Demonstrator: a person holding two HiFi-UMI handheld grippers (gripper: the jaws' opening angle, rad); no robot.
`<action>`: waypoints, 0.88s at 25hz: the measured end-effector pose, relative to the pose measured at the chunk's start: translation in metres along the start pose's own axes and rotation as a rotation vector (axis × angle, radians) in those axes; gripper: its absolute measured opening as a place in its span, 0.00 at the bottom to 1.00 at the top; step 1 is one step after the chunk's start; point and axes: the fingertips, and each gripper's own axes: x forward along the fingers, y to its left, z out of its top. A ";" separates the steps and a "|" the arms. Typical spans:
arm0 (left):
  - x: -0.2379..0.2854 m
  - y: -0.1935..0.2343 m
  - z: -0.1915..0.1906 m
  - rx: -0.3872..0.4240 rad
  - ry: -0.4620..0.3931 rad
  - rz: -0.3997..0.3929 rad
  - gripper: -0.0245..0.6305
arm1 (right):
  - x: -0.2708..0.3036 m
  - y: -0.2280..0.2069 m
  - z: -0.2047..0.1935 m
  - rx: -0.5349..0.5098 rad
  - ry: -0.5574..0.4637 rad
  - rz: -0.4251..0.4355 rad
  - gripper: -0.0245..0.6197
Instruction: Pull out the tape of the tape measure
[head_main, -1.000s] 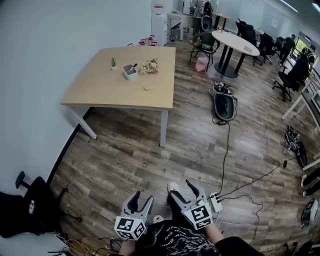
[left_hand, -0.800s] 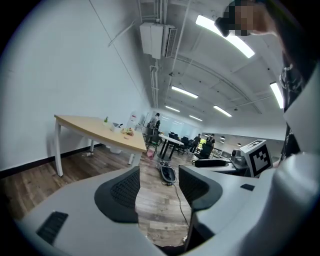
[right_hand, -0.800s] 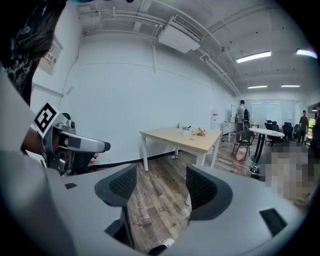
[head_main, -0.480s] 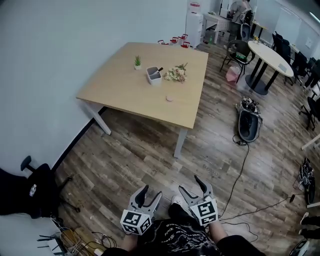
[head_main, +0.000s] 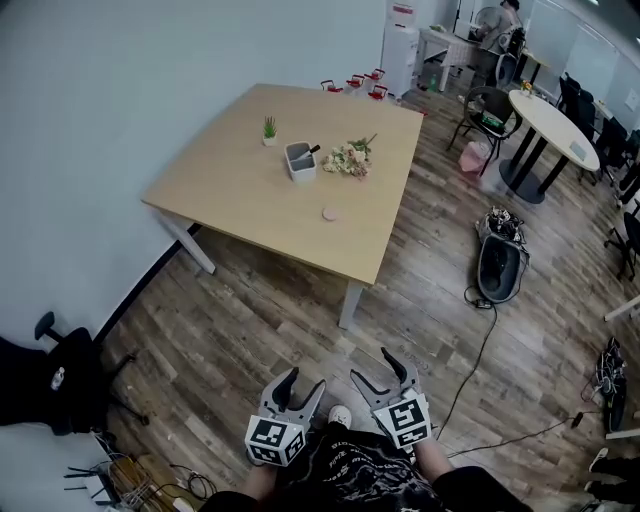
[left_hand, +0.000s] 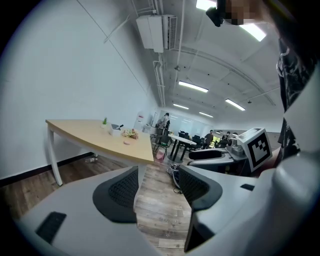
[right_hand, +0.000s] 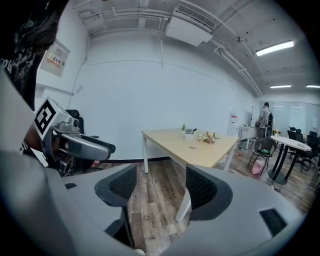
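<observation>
Wood-plank office floor under both tools, and the pale table (head_main: 250, 180) stands well ahead of them. Nothing is in reach yet.

- left gripper (head_main: 302, 385): jaws apart, nothing between the pads, only floor shows through.
- right gripper (head_main: 370, 366): same, jaws apart and empty. It's held just beside the left one, close to the person's body.
- tape measure (head_main: 329, 213): I take it to be the small pinkish round thing on the tabletop, far ahead of both grippers. It's on the near side of the pen holder (head_main: 299, 161) and flower bunch (head_main: 349, 158), apart from both.

Orientation: it seems to lie flat. The case looks round, so there's no long axis to read. It's too small to tell where the tape tab exits.

Risks, my read:
- The case looks light on a smooth top. Pull the tab without the other gripper clamping the case and it'll just slide.
- A small tab against wide pads makes a slip likely, and the tape would snap back.
- If the tab faces away, the case has to be turned first, and that could nudge it into the flowers.
</observation>
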 end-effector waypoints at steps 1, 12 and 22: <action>0.004 0.001 -0.001 -0.004 0.007 0.002 0.42 | 0.002 -0.003 0.000 0.003 0.002 0.002 0.51; 0.050 0.043 0.012 -0.034 0.036 0.004 0.42 | 0.046 -0.027 0.004 0.066 0.033 -0.011 0.51; 0.135 0.131 0.072 0.024 0.049 -0.080 0.42 | 0.146 -0.078 0.048 0.099 0.048 -0.096 0.51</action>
